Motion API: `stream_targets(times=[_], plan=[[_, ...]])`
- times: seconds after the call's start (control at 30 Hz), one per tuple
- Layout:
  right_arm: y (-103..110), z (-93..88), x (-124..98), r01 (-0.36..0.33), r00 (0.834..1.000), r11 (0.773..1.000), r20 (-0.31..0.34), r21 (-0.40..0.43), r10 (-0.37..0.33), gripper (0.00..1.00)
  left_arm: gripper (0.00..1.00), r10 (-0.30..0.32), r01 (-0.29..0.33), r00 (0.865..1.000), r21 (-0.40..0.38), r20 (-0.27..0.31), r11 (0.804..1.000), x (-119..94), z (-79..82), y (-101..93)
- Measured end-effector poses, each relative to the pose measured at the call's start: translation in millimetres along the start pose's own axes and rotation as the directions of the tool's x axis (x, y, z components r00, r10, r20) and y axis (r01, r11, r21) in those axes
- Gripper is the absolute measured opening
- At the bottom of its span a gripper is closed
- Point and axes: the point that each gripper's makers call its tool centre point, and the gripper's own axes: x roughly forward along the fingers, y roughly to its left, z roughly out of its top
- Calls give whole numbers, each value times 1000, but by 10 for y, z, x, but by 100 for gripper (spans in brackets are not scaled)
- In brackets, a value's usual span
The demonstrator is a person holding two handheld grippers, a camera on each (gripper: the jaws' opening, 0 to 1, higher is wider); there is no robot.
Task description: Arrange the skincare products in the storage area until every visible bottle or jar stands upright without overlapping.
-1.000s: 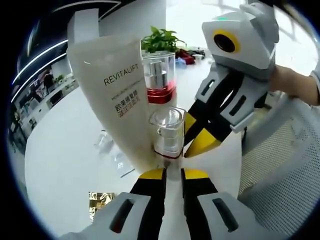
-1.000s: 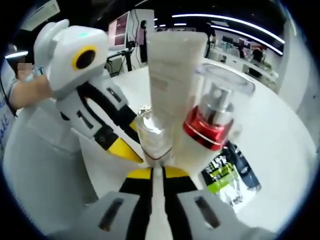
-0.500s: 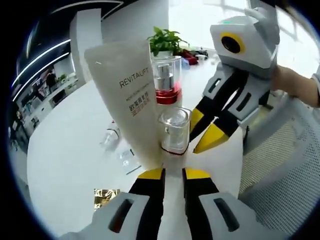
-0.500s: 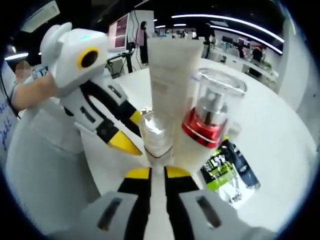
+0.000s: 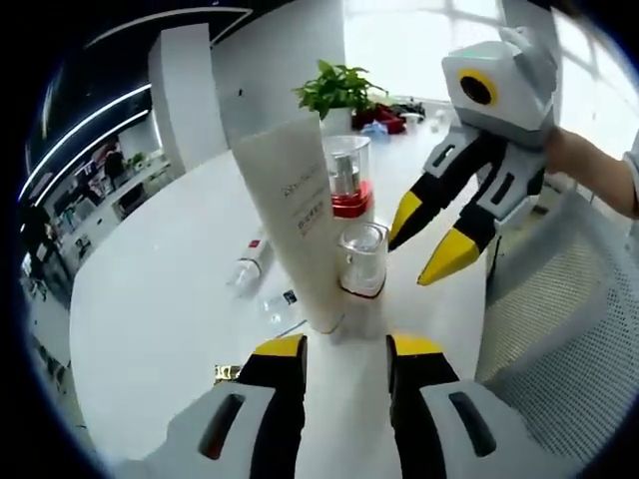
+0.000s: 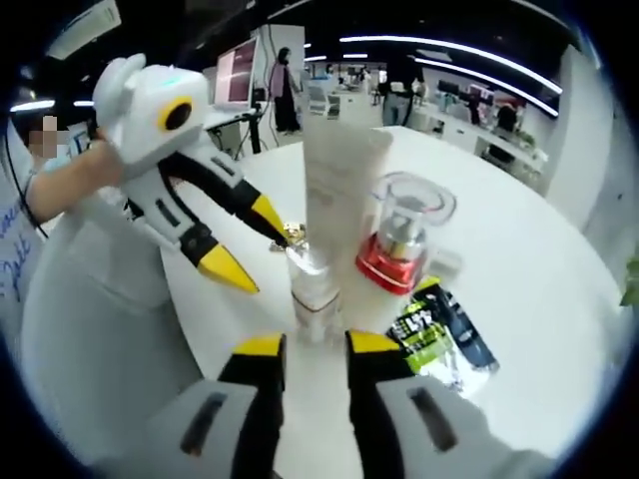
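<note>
Over the last second we have drawn both grippers back from the cluster of products: the small clear square-capped bottle, which sat right at the tips of both sets of jaws, now stands on its own a little way beyond them, and each gripper has gone from nearly closed to parted. Our left gripper shows a clear gap between its yellow-tipped jaws with nothing in it, and our right gripper is likewise spread and empty. We read this as a release: the small bottle stands upright on the round white bench, just in front of the tall off-white squeeze tube standing on its cap and beside the clear pump bottle with the red collar, so these three look settled, close together but each on its own base. The task seems unfinished, though. The left gripper view shows two small clear items lying flat on the bench to the left of the tube, too small for us to tell what they are, plus a potted green plant at the far edge. The right gripper view shows what that one hides: a dark sachet with green lettering lying flat to the right of the red-collared bottle, and something gold and shiny near the left gripper's tip.
</note>
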Motion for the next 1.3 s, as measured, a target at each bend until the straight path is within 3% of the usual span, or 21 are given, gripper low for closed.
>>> stream_targets(times=[0.6,0.9,1.3], plan=[[-32,102,-261,63,998,998,20,11,-64,55,57,62,-61,998,-29,12,998,-435,-64,155],[-5,109,-326,62,998,998,13,1,-62,75,70,96,-96,995,-62,11,994,-682,-172,199],[-19,148,-392,49,998,999,28,4,-49,88,88,113,-112,994,-93,10,989,-870,-285,231]])
